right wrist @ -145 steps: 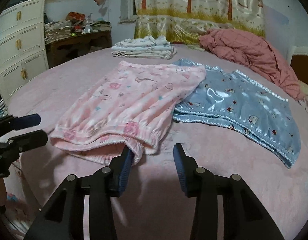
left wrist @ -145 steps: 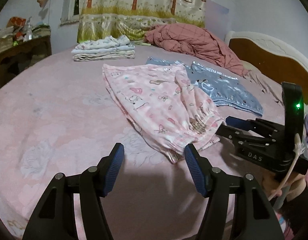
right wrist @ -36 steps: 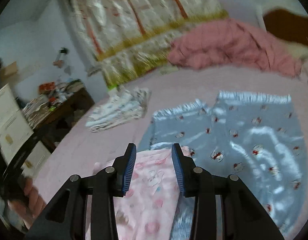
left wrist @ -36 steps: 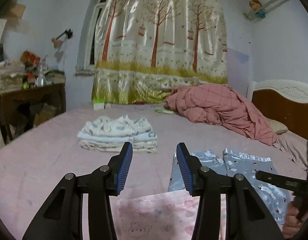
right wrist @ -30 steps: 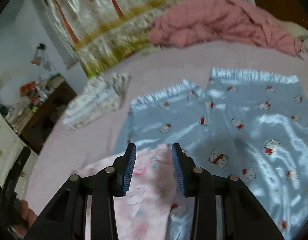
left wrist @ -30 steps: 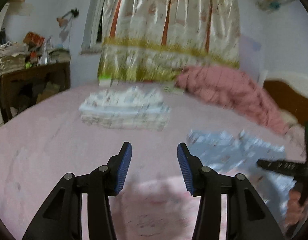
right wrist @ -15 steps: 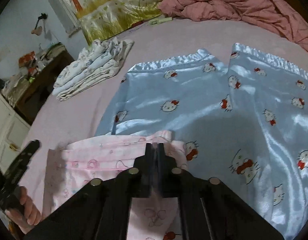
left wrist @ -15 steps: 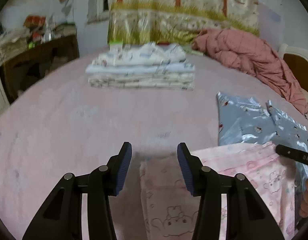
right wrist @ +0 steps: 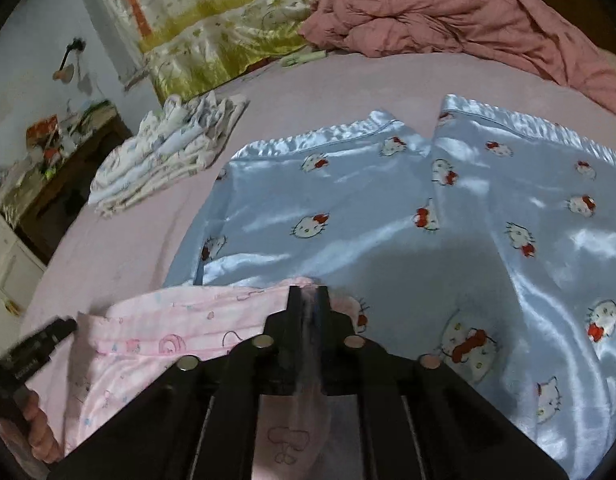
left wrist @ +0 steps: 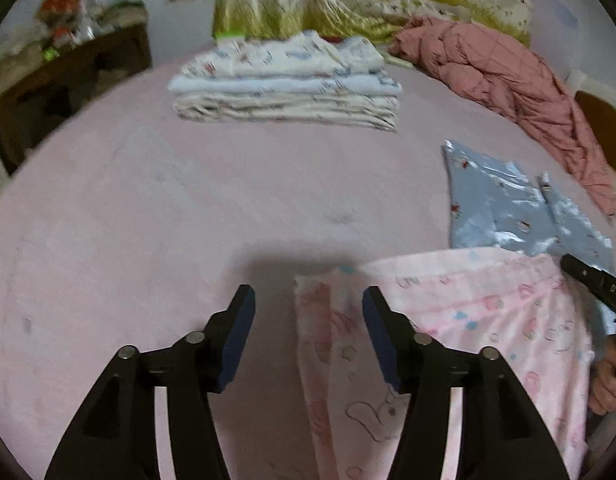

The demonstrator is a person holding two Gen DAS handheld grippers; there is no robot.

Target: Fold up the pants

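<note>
right gripper (right wrist: 308, 296): clamped on pink pants (right wrist: 180, 320) hem, anchoring the far corner over blue satin pants (right wrist: 387, 216) | left gripper (left wrist: 308, 320): jaws wide, empty, the other corner between its tips, likely next grasp

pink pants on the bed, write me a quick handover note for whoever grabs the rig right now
Right gripper: shut on the far edge of the pink pants, at its right corner.
Left gripper: open, holding nothing; the pants' left far corner lies between its fingers.
The pink pants lie on the pink bed, overlapping the near edge of the blue satin pants. A folded stack sits further back.
Done: right corner gripped.
Left: probably close the left gripper on its corner, then finish the fold; blue pants not yet folded.
</note>
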